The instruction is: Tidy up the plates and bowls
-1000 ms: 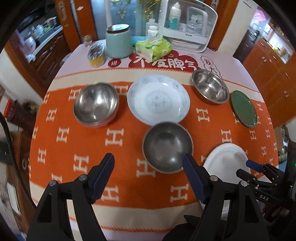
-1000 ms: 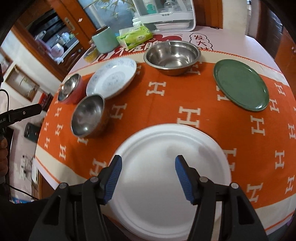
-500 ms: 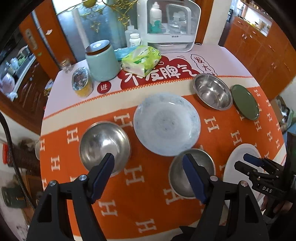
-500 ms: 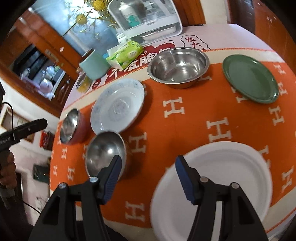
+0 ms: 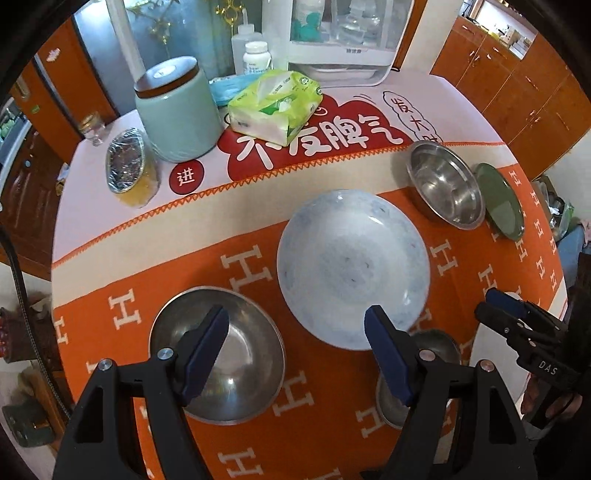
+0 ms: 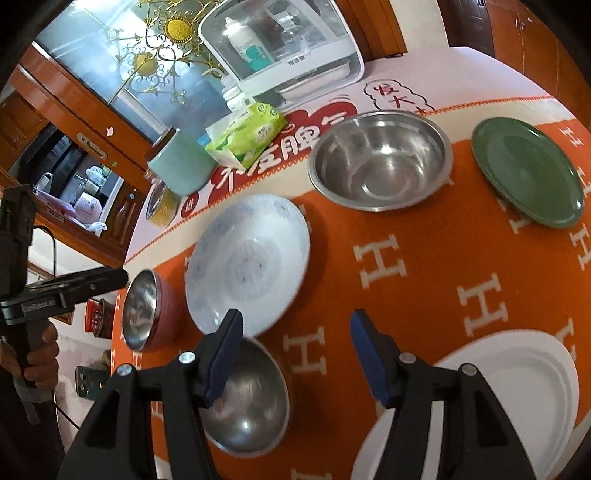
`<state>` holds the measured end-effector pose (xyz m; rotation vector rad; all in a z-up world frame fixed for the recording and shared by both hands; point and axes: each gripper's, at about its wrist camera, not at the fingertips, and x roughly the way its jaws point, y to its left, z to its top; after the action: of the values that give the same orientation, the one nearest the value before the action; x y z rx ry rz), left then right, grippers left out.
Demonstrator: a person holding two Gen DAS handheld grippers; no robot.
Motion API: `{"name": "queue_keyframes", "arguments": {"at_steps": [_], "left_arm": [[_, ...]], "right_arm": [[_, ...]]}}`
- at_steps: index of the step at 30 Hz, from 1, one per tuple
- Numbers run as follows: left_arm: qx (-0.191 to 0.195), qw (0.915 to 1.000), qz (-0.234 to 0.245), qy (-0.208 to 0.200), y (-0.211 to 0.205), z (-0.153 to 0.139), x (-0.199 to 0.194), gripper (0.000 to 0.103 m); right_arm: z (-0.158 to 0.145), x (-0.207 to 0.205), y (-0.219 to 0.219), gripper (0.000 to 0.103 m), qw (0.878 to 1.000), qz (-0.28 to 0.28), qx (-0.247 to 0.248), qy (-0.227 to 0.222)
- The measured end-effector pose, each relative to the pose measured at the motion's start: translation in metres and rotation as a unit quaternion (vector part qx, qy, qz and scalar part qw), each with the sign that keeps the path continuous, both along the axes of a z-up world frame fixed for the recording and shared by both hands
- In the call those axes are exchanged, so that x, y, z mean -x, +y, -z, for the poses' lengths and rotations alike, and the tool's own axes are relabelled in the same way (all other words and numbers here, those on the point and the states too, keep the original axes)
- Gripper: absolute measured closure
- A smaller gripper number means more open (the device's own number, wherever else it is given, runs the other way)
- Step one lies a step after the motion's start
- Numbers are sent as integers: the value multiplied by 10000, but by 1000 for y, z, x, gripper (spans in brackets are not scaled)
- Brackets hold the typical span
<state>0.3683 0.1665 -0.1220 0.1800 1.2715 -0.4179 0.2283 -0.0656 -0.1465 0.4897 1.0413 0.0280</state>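
Note:
A pale blue plate (image 5: 352,266) lies mid-table, also in the right wrist view (image 6: 247,258). A steel bowl with a red outside (image 5: 221,354) (image 6: 142,310) sits at the left. A small steel bowl (image 5: 436,343) (image 6: 247,395) is near the front. A wide steel bowl (image 5: 443,184) (image 6: 380,158) and a green plate (image 5: 498,201) (image 6: 528,171) are at the far right. A white plate (image 6: 517,391) is front right. My left gripper (image 5: 295,350) is open and empty above the red-sided bowl and blue plate. My right gripper (image 6: 295,354) is open and empty, between the small bowl and the white plate.
An orange cloth with H marks (image 5: 155,280) covers the table. At the back stand a mint canister (image 5: 177,114), a tissue pack (image 5: 273,107), a foil-covered yellow cup (image 5: 129,166), bottles and a white appliance (image 5: 340,33). Wooden cabinets surround the table.
Both grippers have moved forward over the table and to the left. The white plate has slid to the right edge of the right wrist view. Both stay open.

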Motion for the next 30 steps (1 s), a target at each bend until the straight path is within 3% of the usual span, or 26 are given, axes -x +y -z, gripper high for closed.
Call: {"name": "queue_keyframes", "arguments": {"at_steps": [7,14,18,24,30], "left_arm": [[169,9993,78,312,-1,37,-23,30],[308,9987,262,296,-14,59,-35,31],[227,9986,299,376,-21,72,-40,39],[190,9985,329,403,-31,83,-46,44],[-164,9984,327,440,-47,94,-49,53]], "right_arm": [[16,-18,6,42,9996,-148,-19,-237],[45,-37,8,42,9995,-261,-198,-35],[58,-44,10,43,9990,-358,-258,78],[74,-51,11,58,9979,-444,-427,189],[79,-54,10,71,9976,-496,-459,156]]}}
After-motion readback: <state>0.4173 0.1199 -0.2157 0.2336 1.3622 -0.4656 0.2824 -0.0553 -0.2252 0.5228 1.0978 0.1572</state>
